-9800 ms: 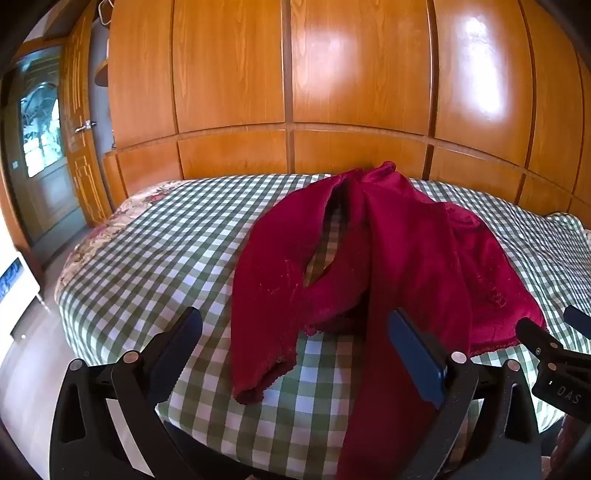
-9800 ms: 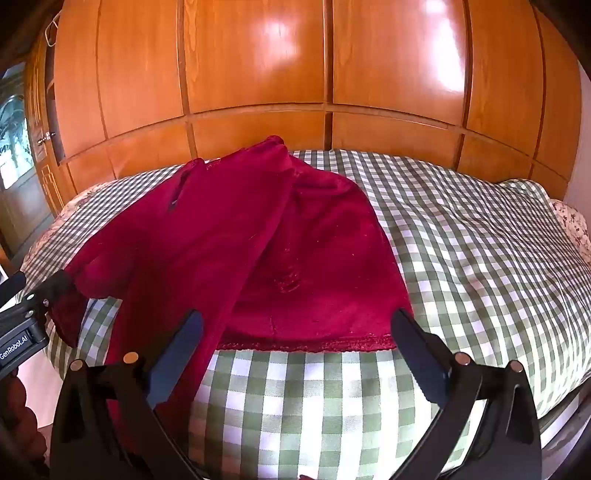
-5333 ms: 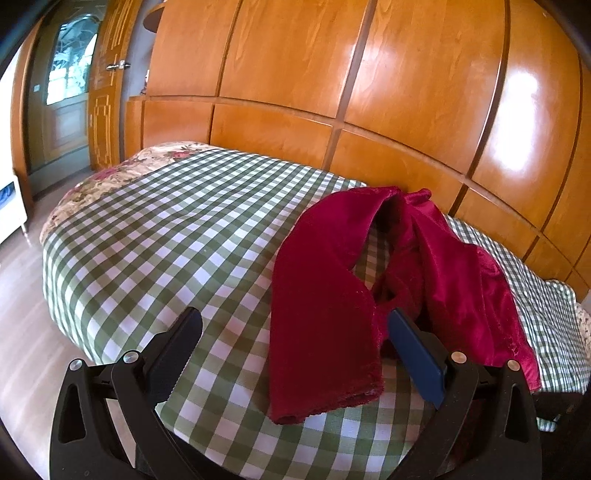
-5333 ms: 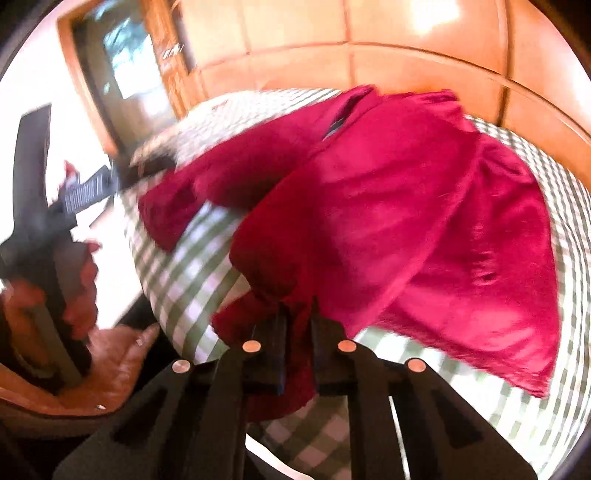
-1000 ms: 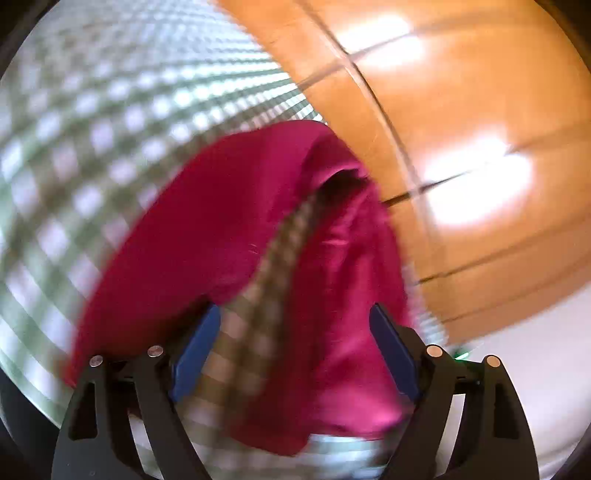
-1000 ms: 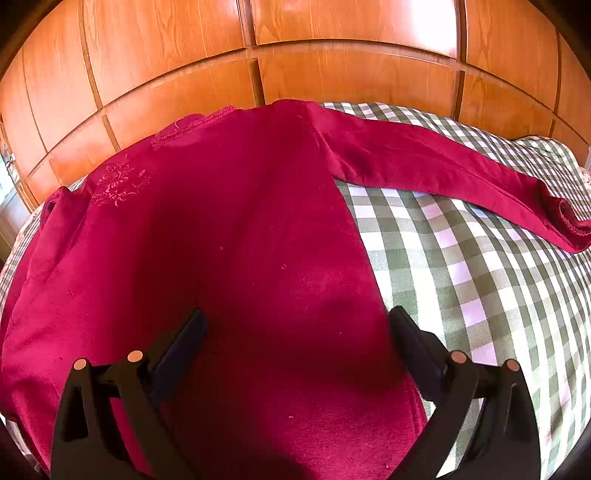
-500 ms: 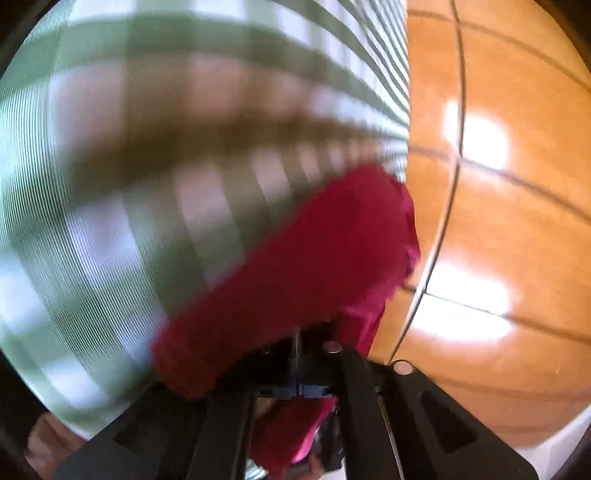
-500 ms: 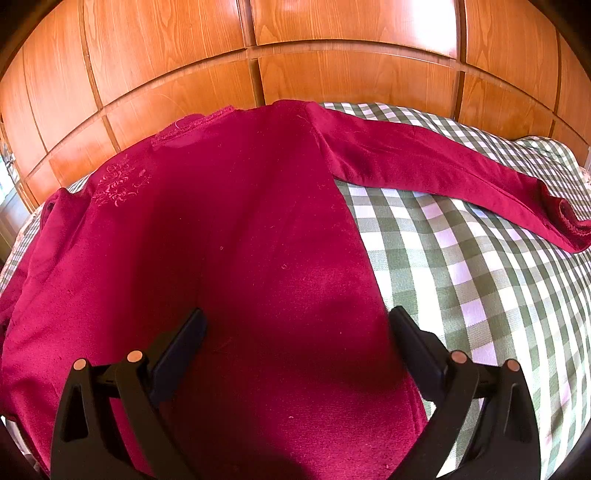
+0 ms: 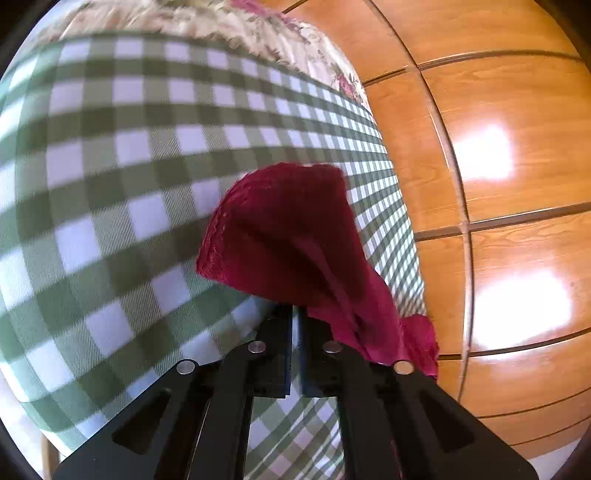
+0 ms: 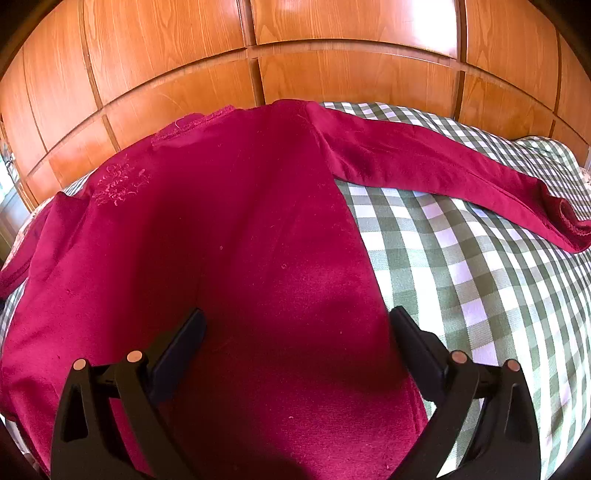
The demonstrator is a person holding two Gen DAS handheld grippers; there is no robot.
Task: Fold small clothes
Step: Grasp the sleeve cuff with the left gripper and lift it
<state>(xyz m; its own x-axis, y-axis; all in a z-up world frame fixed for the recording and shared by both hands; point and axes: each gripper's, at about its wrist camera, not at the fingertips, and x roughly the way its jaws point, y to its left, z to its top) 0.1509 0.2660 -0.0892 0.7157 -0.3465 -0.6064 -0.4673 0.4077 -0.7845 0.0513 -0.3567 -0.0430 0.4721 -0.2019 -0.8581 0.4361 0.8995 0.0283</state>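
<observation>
Left gripper [image 9: 294,314]: the two black fingers [image 9: 275,350] stand almost together, only a thin slit between them, and pinch the lace-trimmed cuff of the red top's left sleeve [image 9: 288,236]. The jaws have just eased apart a trifle, yet the cloth is between them and stays gripped. The cuff fans out ahead of the fingertips; more red fabric trails back along the right side of the tool. Beneath it lies the green-and-white checked bedcover [image 9: 110,177], with a floral sheet [image 9: 258,29] at its far edge and a glossy wooden panel wall [image 9: 498,147] to the right.

Right gripper [image 10: 295,325]: the fingers [image 10: 184,339] are spread wide, holding nothing, poised over the lower body of the red top [image 10: 240,240]. The garment is spread flat on the bedcover, pale embroidery near the shoulder at the left, neckline toward the panel wall. Its right sleeve [image 10: 443,173] stretches straight out across the checks to the right.
</observation>
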